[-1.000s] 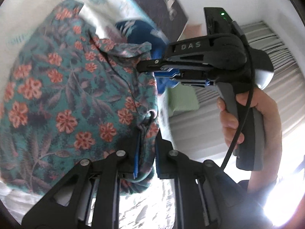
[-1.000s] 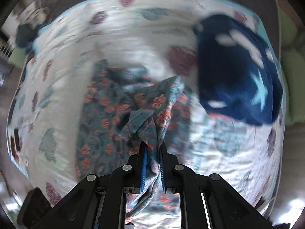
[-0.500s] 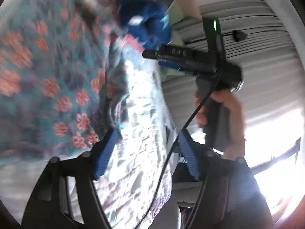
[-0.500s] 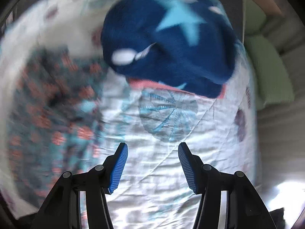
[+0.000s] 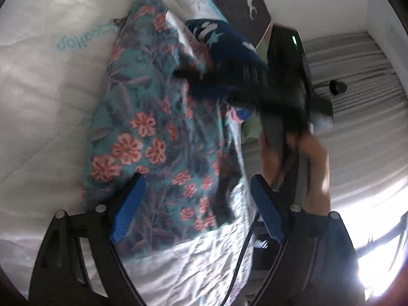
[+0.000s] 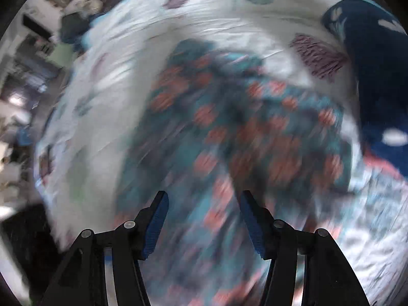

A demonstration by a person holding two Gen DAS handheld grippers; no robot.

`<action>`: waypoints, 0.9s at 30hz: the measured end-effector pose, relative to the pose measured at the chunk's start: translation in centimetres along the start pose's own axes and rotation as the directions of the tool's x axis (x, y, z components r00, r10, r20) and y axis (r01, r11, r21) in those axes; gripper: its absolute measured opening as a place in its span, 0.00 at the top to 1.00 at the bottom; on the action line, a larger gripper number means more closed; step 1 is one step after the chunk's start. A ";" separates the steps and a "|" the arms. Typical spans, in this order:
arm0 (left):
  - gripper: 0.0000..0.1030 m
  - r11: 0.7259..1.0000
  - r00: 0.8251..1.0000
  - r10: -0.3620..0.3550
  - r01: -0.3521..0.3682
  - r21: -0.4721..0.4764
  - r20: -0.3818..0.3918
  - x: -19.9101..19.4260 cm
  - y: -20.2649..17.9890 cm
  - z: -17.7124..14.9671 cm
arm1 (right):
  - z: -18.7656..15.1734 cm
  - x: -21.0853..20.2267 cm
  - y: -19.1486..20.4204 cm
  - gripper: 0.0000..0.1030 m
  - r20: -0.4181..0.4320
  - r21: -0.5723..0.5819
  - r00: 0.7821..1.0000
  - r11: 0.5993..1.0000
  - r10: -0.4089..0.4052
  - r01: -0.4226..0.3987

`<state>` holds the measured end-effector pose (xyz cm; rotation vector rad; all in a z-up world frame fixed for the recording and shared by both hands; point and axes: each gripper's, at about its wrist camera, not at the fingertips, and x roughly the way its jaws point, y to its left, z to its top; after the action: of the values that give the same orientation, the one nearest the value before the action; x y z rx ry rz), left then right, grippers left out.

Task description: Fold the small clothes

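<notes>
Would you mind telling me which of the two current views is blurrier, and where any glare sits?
Right wrist view: heavy motion smear across the floral garment and quilt; only the right claw is crisp. Left wrist view: the garment is mostly sharp, the other claw and the hand holding it are smeared, and window glare blows out the lower right.

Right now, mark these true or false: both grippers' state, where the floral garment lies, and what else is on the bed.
1. The floral garment lies on the bed. True.
2. The left gripper is clamped on the garment. False: its jaws are opening, pads clear of the cloth.
3. The right gripper holds nothing. True.
4. A dark blue garment lies beside the floral one. True.
5. The floral garment is folded into a neat square. False: it is spread out, edges uneven.
</notes>
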<state>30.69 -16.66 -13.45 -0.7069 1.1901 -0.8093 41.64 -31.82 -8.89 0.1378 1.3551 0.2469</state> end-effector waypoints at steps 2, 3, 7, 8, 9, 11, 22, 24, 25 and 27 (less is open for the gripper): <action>0.18 0.999 1.000 0.020 -0.020 0.027 0.003 0.7 -0.4 -0.5 | 1.4 -0.7 -2.6 0.51 0.072 0.111 0.995 0.992 -0.064 0.056; 0.18 0.999 1.000 0.031 -0.031 0.039 0.003 0.8 -0.6 -0.7 | 1.7 -1.3 -4.1 0.51 0.092 0.173 0.981 0.973 -0.170 0.152; 0.18 0.999 1.000 0.025 -0.025 0.027 -0.005 1.0 -0.8 -0.8 | 0.2 -4.4 -6.6 0.47 0.124 0.245 0.957 0.942 -0.264 0.229; 0.18 1.000 1.000 0.016 -0.016 0.010 -0.008 1.0 -0.6 -0.7 | -0.7 -5.3 -6.7 0.47 0.152 0.241 0.964 0.954 -0.217 0.176; 0.18 1.000 1.000 0.009 -0.009 -0.001 -0.009 0.8 -0.4 -0.7 | -2.0 -6.6 -6.3 0.47 0.190 0.223 0.969 0.968 -0.156 0.112; 0.18 1.000 1.000 -0.002 0.002 -0.017 -0.009 1.4 0.0 -0.6 | -4.8 -8.4 -5.2 0.46 0.233 0.163 0.971 0.987 -0.050 0.012; 0.18 0.998 0.999 -0.036 0.035 -0.057 -0.022 1.2 0.4 -0.4 | -18.7 -4.6 -1.3 0.39 0.057 -0.085 0.998 0.996 0.030 -0.026; 0.18 0.996 0.998 -0.055 0.052 -0.076 -0.038 1.0 0.5 -0.2 | -19.5 -3.9 -3.8 0.46 0.050 -0.040 0.998 0.999 0.024 -0.022; 0.18 0.995 0.997 -0.060 0.056 -0.084 -0.043 0.7 0.5 -0.2 | -19.8 -4.2 -5.4 0.57 0.058 0.008 0.995 0.997 0.076 -0.077; 0.18 0.995 0.998 -0.055 0.051 -0.083 -0.039 -0.3 0.3 0.0 | -20.2 -5.3 -7.1 0.63 0.071 0.064 0.993 0.993 0.096 -0.101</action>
<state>30.68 -16.20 -13.56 -0.7949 1.2519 -0.8268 21.58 -40.96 -9.82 0.2677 1.2911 0.2773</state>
